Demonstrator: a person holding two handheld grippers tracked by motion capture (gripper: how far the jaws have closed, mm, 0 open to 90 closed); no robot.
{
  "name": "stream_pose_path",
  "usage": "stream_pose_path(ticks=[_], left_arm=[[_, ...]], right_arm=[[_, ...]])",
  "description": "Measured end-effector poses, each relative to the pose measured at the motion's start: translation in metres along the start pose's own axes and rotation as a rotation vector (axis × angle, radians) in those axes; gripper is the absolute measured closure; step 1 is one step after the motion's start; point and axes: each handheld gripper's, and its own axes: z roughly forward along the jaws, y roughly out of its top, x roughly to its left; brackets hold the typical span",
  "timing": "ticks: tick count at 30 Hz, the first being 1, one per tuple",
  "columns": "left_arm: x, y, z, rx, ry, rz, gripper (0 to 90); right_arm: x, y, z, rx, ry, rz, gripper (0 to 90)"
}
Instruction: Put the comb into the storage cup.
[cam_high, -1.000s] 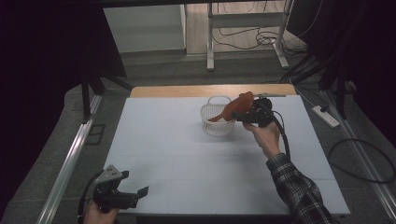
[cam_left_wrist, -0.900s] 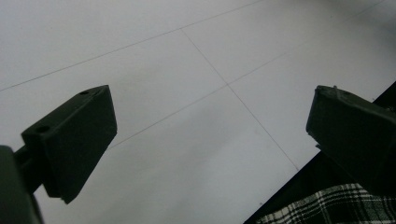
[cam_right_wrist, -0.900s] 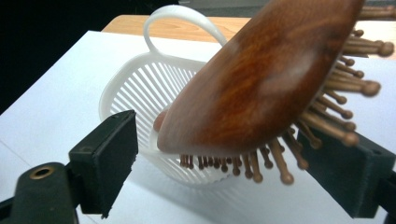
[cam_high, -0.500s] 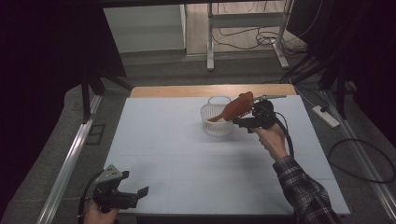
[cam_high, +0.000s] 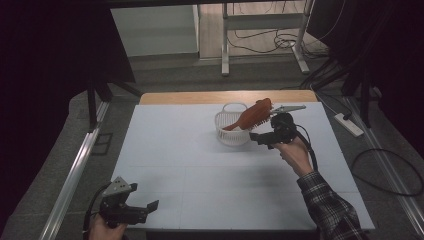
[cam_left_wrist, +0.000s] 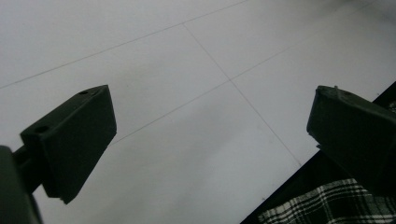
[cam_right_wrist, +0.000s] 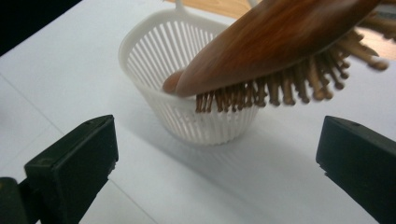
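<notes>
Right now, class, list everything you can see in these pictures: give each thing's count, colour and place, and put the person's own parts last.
Hairbrush: one, reddish-brown wood, handle end inside the basket, bristled head leaning out over its rim.
Basket: one, white slatted plastic, far middle of the table.
Table: one, white top with a wooden far edge.
Power strip: one, white, floor at right.
Left gripper: one, black, near left edge, open, nothing between its jaws.
Right gripper: one, black, beside the basket, jaws just opened, apart from the hairbrush.
Sleeve: one, plaid, right forearm.
</notes>
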Motion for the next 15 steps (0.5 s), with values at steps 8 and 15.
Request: stream_pose_path(ticks=[8, 15], left_arm=[[0.001, 0.0, 0.001, 0.006, -0.013, 0.0, 1.9], [0.001, 0.0, 0.001, 0.003, -0.018, 0.0, 2.0]], right_arm=[[0.0, -0.009, -0.003, 0.004, 0.01, 0.0, 0.0], [0.001, -0.016, -0.003, 0.011, -0.01, -0.021, 0.0]])
